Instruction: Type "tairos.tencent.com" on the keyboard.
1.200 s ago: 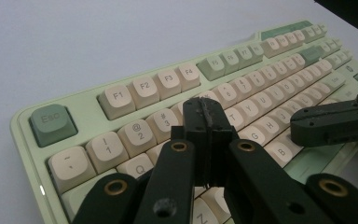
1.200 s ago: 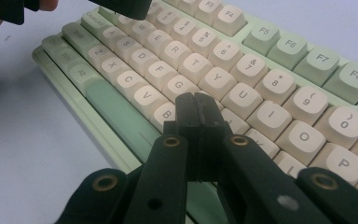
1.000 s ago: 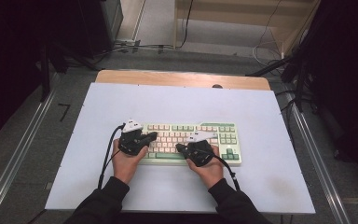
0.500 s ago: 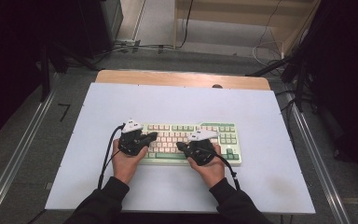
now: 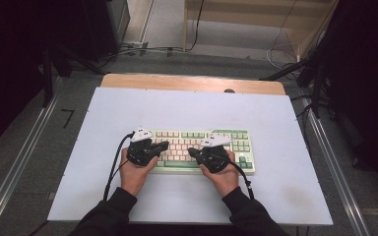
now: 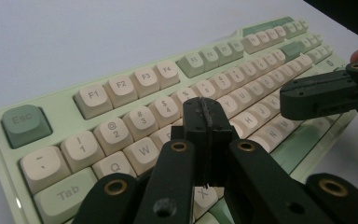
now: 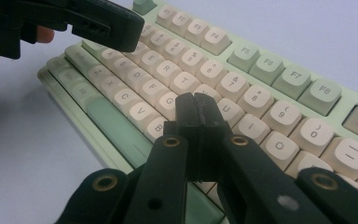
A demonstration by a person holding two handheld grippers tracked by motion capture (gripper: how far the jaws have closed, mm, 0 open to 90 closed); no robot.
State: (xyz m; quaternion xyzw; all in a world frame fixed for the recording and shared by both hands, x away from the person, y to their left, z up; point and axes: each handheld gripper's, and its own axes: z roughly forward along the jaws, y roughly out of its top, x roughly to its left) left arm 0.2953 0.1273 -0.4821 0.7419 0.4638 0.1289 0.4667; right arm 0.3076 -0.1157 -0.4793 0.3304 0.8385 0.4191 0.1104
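There is one pale green keyboard with cream and green keys (image 5: pixel 202 150), and it lies flat on one big white table top (image 5: pixel 192 105), close to the near edge and a bit right of the middle. Two hands come in from the bottom in dark sleeves, and each hand holds one black two-jaw gripper. The left gripper (image 5: pixel 163 145) hangs over the left part of the keyboard and points toward the middle. The right gripper (image 5: pixel 192 152) hangs over the middle-right part and points back at the left one, so the two tips are near each other but apart. Each gripper has one grey three-cornered plate on top and one black cable that trails back toward the person. In the left gripper view, the left gripper (image 6: pixel 208 112) has its two jaws pressed tight together with nothing between them, and its tip sits just above the letter keys near the 4 key. I cannot tell if it touches a key. In the right gripper view, the right gripper (image 7: pixel 196 103) also has its two jaws squeezed together and holds nothing, and its tip sits over the keys near G and H. The top row of the keyboard has one green Esc key (image 6: pixel 24 123), then four cream F keys, then four green F keys. One long green space bar (image 7: pixel 114 126) runs along the near edge.
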